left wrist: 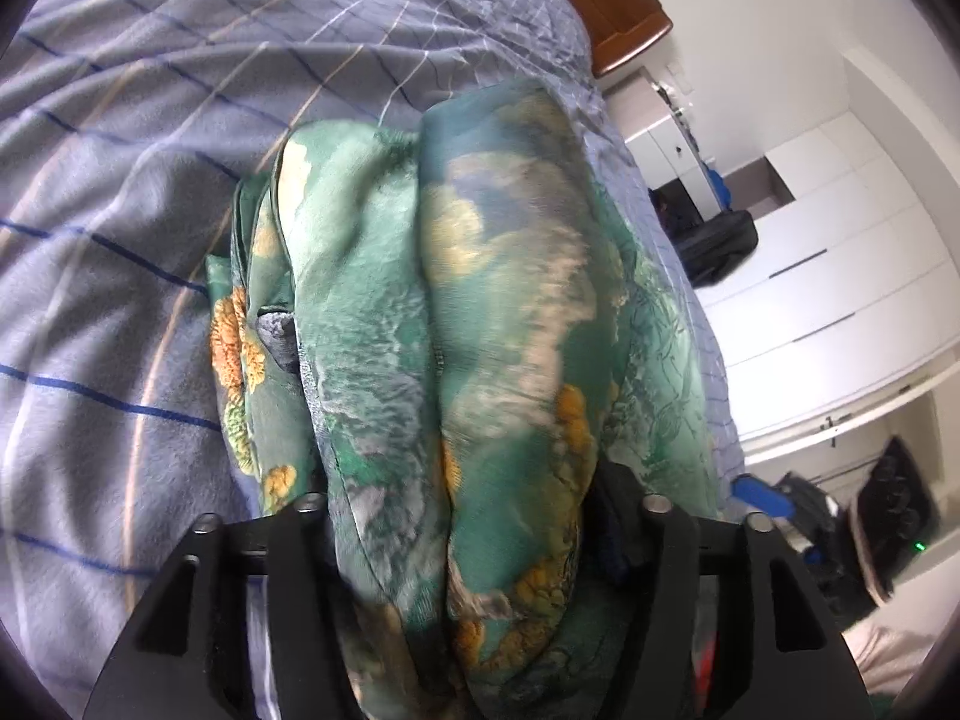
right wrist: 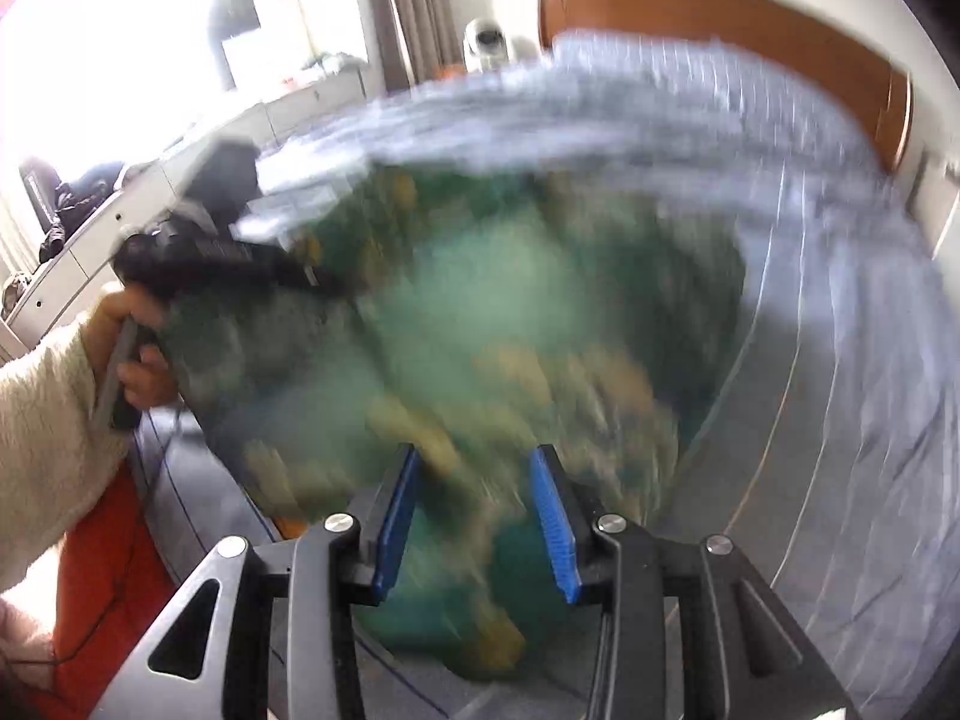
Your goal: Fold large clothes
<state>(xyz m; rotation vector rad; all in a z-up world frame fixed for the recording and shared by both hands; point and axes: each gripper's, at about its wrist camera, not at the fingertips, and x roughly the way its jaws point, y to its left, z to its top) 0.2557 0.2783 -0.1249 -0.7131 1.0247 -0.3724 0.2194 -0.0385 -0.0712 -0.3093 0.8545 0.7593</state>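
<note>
garment: green floral silky cloth (left wrist: 444,324), bunched mid-frame on grey checked bedsheet (left wrist: 120,180) | left gripper (left wrist: 474,540): draped, grip unclear | right gripper (right wrist: 474,516): jaws apart, hovering to regrasp

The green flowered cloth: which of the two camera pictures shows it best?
The left wrist view. There the green flowered cloth is sharp, a bunched, folded bundle on the checked bedsheet, with its orange blossoms clear. The right wrist view shows the same cloth only as a blurred green smear.
</note>
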